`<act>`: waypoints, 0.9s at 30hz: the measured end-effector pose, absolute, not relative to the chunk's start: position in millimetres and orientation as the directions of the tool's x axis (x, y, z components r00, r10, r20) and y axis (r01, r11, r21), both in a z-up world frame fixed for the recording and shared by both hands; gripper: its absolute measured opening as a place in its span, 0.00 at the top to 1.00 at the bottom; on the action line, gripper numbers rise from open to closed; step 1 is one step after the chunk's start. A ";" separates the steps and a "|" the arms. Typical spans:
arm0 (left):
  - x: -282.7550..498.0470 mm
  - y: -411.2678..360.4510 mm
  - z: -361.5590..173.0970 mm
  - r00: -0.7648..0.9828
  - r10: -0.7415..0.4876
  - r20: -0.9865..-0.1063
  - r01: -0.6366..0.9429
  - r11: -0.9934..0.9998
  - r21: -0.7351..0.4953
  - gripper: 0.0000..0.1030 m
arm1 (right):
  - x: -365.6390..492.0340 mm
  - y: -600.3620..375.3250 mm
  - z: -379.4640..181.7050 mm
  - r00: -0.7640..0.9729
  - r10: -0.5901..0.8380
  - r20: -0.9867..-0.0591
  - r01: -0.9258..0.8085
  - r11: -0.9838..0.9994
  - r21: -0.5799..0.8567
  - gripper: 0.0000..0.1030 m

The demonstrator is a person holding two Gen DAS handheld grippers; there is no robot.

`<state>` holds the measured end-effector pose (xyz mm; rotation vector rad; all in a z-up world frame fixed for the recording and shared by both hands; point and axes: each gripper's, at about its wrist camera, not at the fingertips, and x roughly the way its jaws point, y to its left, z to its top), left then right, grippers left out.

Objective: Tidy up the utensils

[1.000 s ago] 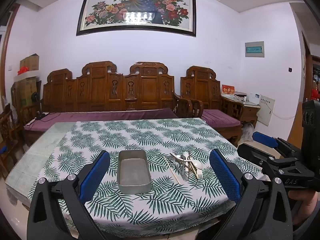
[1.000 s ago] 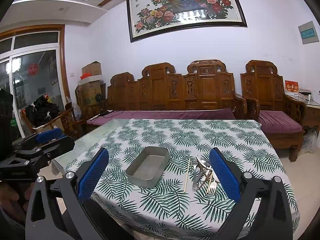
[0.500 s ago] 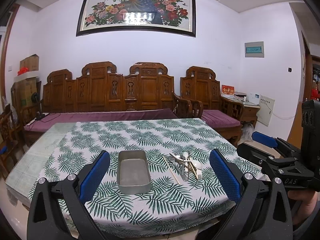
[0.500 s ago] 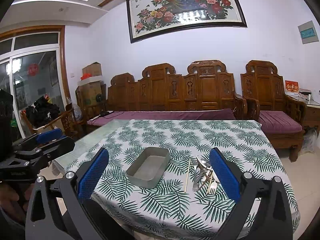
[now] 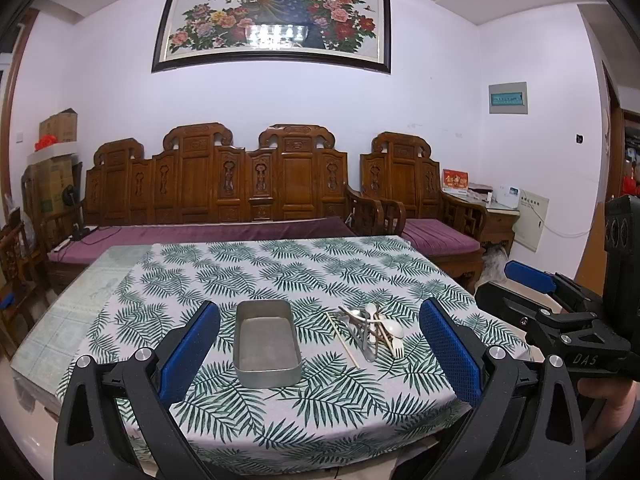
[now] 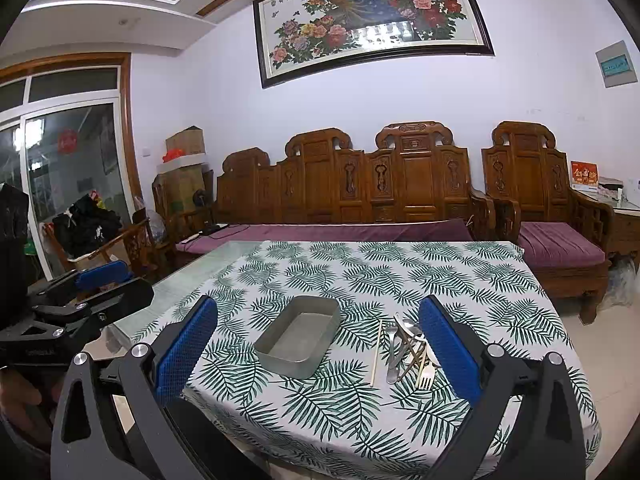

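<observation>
Hovering wide open and empty, both grippers, left gripper (image 5: 320, 344) and right gripper (image 6: 318, 344), face tangled utensils (image 5: 370, 332): thin, slippery, light; pinch one handle mid-shaft.

An empty grey metal tray (image 5: 267, 343) lay ahead between the left tongs' fingers; a loose pile of utensils (image 5: 370, 330), with one chopstick (image 5: 342, 340), lay right of it.

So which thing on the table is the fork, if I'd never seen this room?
Find the leaf-print tablecloth, then the grey metal tray on it. Right of the tray lies a pile of utensils; the fork is the pale one nearest the table's front edge, ending in prongs.
</observation>
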<state>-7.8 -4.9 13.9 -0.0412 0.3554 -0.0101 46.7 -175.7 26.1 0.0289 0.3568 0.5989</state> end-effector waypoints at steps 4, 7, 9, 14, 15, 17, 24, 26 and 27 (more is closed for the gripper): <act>-7.9 -5.6 14.0 0.937 -0.017 -0.348 0.003 0.999 -0.041 0.06 | 47.0 -176.4 25.2 0.767 0.556 -0.320 -0.546 0.828 0.130 0.02; -7.8 -5.6 12.7 0.936 -0.019 -0.352 0.004 0.999 -0.043 0.06 | 47.7 -177.5 23.6 0.767 0.556 -0.320 -0.545 0.828 0.130 0.02; -7.3 -4.6 11.2 0.934 -0.019 -0.357 0.004 0.999 -0.041 0.06 | 46.5 -176.5 26.1 0.768 0.553 -0.323 -0.542 0.830 0.132 0.02; 2.6 -2.4 -0.6 0.920 -0.009 -0.392 -0.004 0.999 -0.033 0.06 | 51.3 -178.3 26.6 0.768 0.544 -0.338 -0.535 0.835 0.130 0.02; 5.8 -2.7 -3.1 0.917 -0.005 -0.399 -0.007 1.000 -0.030 0.06 | 54.2 -178.1 25.3 0.766 0.543 -0.344 -0.533 0.836 0.133 0.03; 12.7 -1.9 -7.7 0.911 -0.003 -0.413 -0.010 1.000 -0.028 0.06 | 61.2 -177.6 22.0 0.763 0.538 -0.357 -0.529 0.838 0.133 0.06; 44.5 1.2 -30.5 0.881 0.000 -0.472 -0.010 1.000 -0.017 0.06 | 101.3 -190.3 -7.7 0.751 0.513 -0.415 -0.509 0.851 0.131 0.19; 54.9 1.2 -37.0 0.871 0.000 -0.492 -0.009 1.000 -0.015 0.06 | 112.7 -193.1 -15.6 0.749 0.505 -0.429 -0.502 0.855 0.131 0.26; 60.8 1.0 -40.4 0.865 -0.001 -0.502 -0.007 1.000 -0.014 0.06 | 120.0 -194.6 -19.4 0.749 0.498 -0.438 -0.496 0.859 0.130 0.27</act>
